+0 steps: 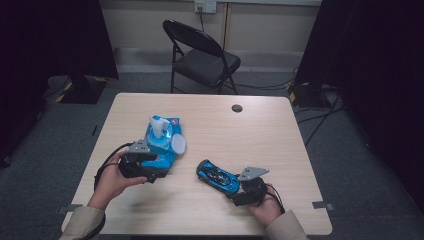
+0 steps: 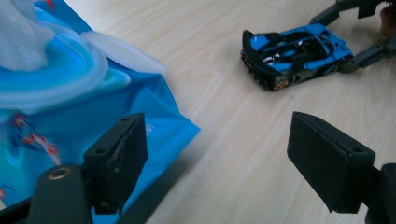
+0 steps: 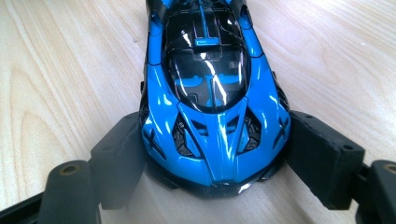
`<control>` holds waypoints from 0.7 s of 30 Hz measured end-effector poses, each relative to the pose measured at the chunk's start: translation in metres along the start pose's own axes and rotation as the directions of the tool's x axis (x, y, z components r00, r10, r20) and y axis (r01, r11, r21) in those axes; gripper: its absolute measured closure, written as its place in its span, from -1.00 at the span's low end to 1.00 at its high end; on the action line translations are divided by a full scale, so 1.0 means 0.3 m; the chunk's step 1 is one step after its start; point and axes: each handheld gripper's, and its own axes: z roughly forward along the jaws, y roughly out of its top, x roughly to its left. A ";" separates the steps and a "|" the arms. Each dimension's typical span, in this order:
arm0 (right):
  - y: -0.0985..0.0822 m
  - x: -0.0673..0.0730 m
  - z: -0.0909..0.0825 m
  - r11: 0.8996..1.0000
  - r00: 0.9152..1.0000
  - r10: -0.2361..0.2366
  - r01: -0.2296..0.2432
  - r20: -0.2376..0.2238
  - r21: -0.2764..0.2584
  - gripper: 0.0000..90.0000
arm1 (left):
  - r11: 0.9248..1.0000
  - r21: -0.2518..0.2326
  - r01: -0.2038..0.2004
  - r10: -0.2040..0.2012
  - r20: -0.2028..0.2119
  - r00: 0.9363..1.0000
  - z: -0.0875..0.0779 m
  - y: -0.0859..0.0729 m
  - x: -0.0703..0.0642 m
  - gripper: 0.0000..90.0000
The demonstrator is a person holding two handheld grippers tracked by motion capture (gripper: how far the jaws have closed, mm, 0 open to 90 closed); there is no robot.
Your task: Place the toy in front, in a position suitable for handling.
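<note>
On the tabletop (image 1: 280, 135), the right gripper (image 1: 234, 184) clamps the nose of a blue toy car (image 3: 212, 98), while the left gripper (image 1: 162, 167) hangs open, nothing between its jaws, at the corner of a blue wipes pack (image 1: 161, 140).

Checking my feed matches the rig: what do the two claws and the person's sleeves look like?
Both the left claw and right claw are black, each with two blocky jaws, a grey three-cornered plate on top and a trailing black cable. The sleeves are beige.
</note>
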 end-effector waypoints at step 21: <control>0.000 0.001 0.000 1.000 1.000 0.000 0.000 0.002 0.000 -0.48 | 0.998 0.016 0.059 -0.058 -0.083 0.995 0.022 0.159 0.149 -0.56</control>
